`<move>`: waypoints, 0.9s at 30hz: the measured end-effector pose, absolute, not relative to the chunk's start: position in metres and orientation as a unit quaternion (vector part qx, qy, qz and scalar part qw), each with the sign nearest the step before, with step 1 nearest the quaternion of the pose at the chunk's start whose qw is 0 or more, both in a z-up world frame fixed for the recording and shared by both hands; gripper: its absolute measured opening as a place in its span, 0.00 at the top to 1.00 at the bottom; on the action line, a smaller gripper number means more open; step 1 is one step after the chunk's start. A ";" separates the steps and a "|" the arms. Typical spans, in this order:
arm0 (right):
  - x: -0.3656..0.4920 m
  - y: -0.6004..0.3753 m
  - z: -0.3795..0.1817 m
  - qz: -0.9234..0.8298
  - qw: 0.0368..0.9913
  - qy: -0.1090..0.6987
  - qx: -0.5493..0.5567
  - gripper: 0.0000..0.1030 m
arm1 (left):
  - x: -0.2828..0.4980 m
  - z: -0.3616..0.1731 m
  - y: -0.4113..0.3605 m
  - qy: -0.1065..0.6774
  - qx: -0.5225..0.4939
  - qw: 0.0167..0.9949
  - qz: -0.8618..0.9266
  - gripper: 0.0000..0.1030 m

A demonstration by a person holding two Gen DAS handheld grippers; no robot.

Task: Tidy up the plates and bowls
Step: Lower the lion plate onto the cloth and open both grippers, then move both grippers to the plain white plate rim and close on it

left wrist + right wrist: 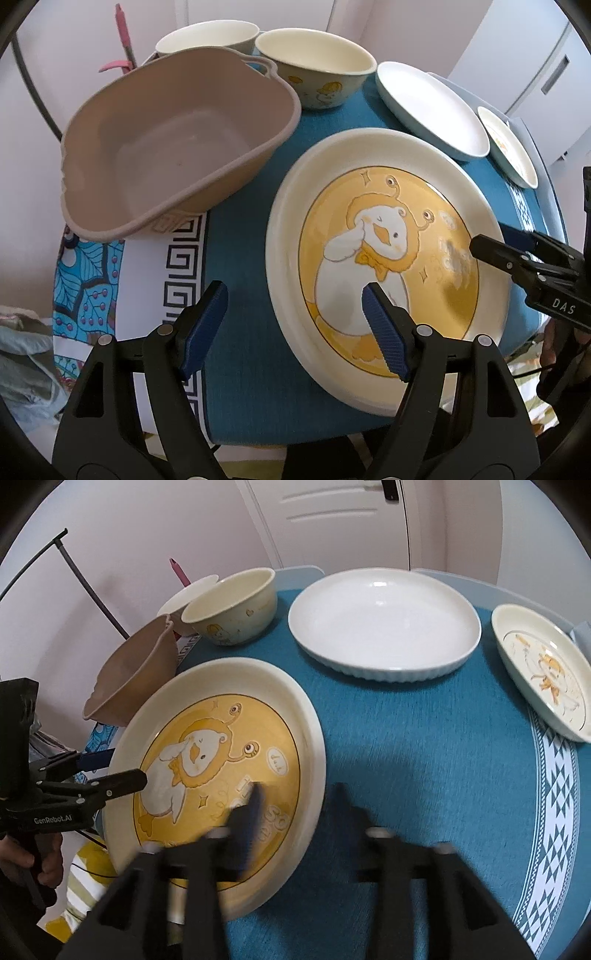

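Duck plate (384,258): large, round, cream rim, yellow centre printed with a white duck in a lion hood and bow tie. It lies flat on the teal tablecloth (424,757).

Left gripper (295,317): jaws apart, straddling the duck plate's rim, one blue pad over the cloth, the other above the yellow centre; pads not pressing. Right gripper (295,805): blurred, jaws apart over the plate's opposite rim, nothing clamped.

Beyond the duck plate's left side: beige plastic basin (173,147), tilted, nothing in it. Behind the basin: cream cartoon bowl (314,70) and a second pale bowl (207,38), both empty. Right of the duck plate: white ribbed dish (384,627), empty; farther right, small cartoon plate (543,672).
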State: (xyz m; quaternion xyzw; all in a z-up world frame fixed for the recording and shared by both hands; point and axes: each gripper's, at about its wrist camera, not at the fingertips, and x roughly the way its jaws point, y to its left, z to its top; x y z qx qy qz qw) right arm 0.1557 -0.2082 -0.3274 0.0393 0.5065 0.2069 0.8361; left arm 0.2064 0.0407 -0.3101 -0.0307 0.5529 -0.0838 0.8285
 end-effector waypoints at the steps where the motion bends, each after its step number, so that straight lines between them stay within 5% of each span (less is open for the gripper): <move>1: 0.155 -0.210 -0.327 0.205 0.836 0.508 0.044 0.46 | 0.205 -0.308 0.041 0.554 -0.025 0.828 -0.079 0.29; 12: 0.153 -0.239 -0.240 0.188 0.869 0.452 0.070 0.45 | 0.195 -0.214 0.036 0.487 -0.016 0.868 -0.090 0.29; 14: 0.156 -0.244 -0.224 0.190 0.876 0.438 0.072 0.35 | 0.199 -0.187 0.027 0.455 -0.023 0.884 -0.106 0.26; 16: 0.157 -0.249 -0.206 0.193 0.887 0.415 0.065 0.05 | 0.205 -0.163 0.018 0.422 -0.031 0.898 -0.121 0.14; 17: 0.159 -0.253 -0.195 0.193 0.894 0.399 0.063 0.03 | 0.209 -0.156 0.015 0.410 -0.036 0.903 -0.127 0.00; 27: 0.213 -0.297 -0.167 0.197 0.898 0.394 0.020 0.01 | 0.260 -0.158 -0.034 0.428 -0.071 0.895 -0.105 0.00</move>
